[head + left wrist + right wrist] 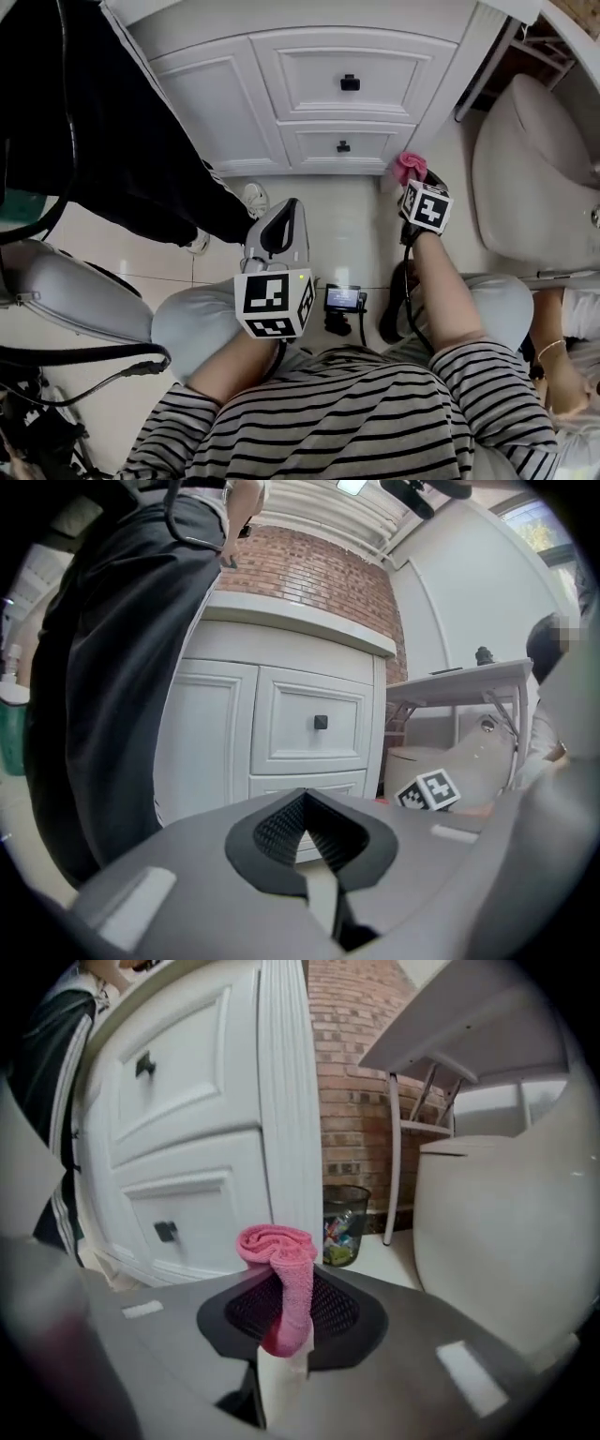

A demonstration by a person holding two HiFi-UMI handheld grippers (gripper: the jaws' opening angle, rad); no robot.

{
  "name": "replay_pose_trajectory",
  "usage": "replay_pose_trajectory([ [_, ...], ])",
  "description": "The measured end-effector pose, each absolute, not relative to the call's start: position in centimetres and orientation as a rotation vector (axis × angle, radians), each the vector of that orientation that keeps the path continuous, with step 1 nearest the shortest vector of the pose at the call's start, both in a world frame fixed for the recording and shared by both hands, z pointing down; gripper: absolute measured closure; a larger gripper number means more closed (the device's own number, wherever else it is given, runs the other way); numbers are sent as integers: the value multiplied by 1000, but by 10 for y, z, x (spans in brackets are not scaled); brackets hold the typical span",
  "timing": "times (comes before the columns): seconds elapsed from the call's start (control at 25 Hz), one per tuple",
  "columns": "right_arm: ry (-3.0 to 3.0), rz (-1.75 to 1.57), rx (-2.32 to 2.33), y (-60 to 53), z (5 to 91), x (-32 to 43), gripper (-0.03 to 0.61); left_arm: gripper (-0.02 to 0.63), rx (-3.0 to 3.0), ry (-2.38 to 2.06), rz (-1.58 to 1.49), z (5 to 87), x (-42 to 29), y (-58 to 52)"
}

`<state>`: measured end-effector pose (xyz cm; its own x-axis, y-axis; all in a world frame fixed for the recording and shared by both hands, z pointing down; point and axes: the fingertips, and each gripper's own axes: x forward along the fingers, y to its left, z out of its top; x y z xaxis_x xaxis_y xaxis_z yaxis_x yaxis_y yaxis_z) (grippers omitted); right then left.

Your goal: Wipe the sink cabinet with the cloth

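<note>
As you crouch with both knees forward over the tiled floor (361,234), your left hand-held gripper (279,228) sits nearest, above your left knee. Its jaws are together with nothing between them, and in the left gripper view the pads meet at the tip.

A small black device (343,300) lies on the floor between your knees.

Your right hand-held gripper (413,185) reaches further out, low and to the right. Its jaws are clamped on the pink cloth (284,1269). The bunched end of the cloth stands up past the jaw tips and a strip of it runs back between the pads.

The cloth sits just beside the lower right corner of the white sink cabinet (225,103). You cannot tell from either view whether they touch.

The cabinet front shows an upper drawer (349,56) and a lower drawer (343,159), each with a black knob.

To the left of the cabinet a person in dark trousers (112,131) stands. On the right is a pale rounded fixture (530,178).

Beyond the cabinet's corner, a dark bin (345,1224) stands against a brick wall (349,1082).
</note>
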<state>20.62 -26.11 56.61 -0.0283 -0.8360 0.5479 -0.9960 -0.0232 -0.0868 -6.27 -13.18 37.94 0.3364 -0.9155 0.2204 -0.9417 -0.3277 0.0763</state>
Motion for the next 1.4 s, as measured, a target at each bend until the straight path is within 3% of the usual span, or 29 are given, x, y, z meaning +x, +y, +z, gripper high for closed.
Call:
replay_pose_trajectory([
  [0.36, -2472, 361, 1793, -144, 365, 137, 500, 618, 2481, -1738, 179, 361, -53, -109],
  [1.4, -2509, 192, 1818, -100, 377, 122, 502, 618, 2500, -1751, 217, 372, -46, -85],
])
